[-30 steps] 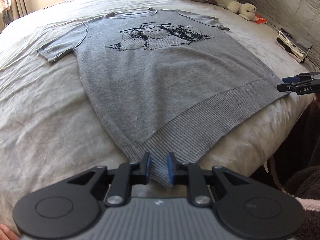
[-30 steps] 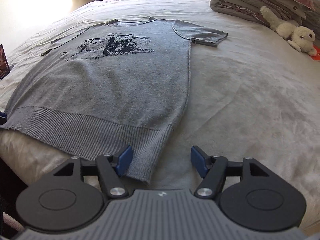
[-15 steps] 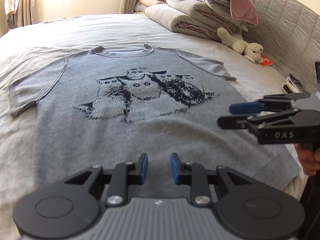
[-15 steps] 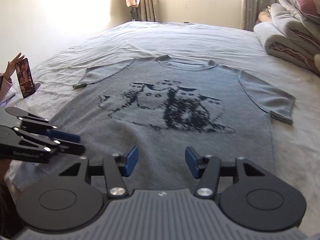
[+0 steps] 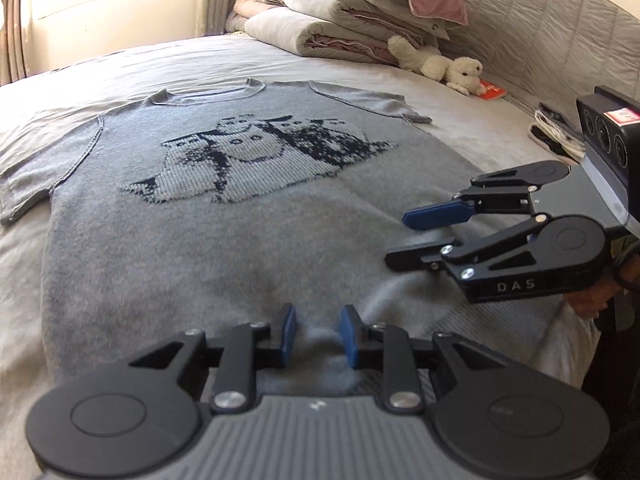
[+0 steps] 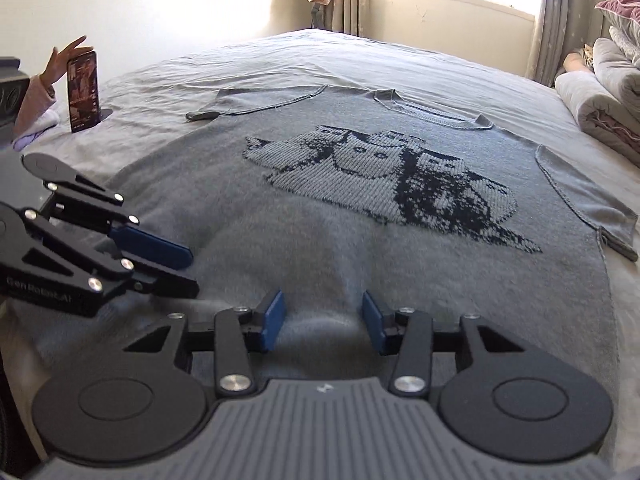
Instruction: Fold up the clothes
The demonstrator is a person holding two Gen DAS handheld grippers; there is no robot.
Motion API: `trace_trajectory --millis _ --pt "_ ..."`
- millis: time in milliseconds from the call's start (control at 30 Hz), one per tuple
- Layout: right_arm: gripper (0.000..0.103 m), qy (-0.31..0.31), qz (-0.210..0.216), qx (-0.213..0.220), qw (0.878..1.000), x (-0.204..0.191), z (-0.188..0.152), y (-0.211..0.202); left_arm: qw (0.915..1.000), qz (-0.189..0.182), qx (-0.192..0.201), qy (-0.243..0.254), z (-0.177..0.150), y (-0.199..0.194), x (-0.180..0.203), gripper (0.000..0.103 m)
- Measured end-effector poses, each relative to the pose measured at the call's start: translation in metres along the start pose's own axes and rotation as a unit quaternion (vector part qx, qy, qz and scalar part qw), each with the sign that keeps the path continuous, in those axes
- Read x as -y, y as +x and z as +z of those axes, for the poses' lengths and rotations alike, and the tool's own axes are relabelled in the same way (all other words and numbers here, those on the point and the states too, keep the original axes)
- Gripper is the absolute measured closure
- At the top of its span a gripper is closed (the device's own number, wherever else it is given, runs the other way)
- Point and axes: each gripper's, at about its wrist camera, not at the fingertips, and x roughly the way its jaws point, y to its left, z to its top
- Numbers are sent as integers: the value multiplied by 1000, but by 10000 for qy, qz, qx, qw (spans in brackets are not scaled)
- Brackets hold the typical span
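Sweater (image 5: 224, 240) in grey knit, with a dark cat picture on the chest, lies face up and spread flat on the bed (image 5: 120, 64), collar toward the far side and both short sleeves stretched out. Its ribbed hem hangs at the near edge of the bed, close under both tools.

No fold shows anywhere yet: sleeves, sides and hem are all still laid out, so I judge the task to be at its very start, with every fold left to do.

Left tool (image 5: 316, 336) hovers above the lower part of the sweater with a narrow gap between its blue pads; a slight ridge of cloth sits below that gap, but the pads do not appear to press on it, so I read it as not gripping. Right tool (image 6: 323, 322) is beside it, also over the lower body, its jaws closing but standing well apart with only flat knit beneath them and nothing caught. Each tool shows in the other's view, side on, pads parted.

Folded bedding (image 5: 344, 20) and a white plush toy (image 5: 440, 66) sit at the head of the bed, well apart from the sweater. Another person's hand (image 6: 66, 56) props a phone (image 6: 82, 90) at the bed's far edge.
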Motion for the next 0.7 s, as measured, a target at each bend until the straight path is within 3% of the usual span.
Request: trace_trajectory --millis 400,567,700 --pt "56 517 5 -381 9979 31 -56 -83 9978 -18 -623 223 -29 -49 20 78" --pt "56 447 -294 -312 9981 34 -56 -99 9987 -121 -452 201 -25 -57 23 75" --pt "56 762 -552 -222 9953 52 -53 -94 9988 10 -462 162 -21 -45 22 74"
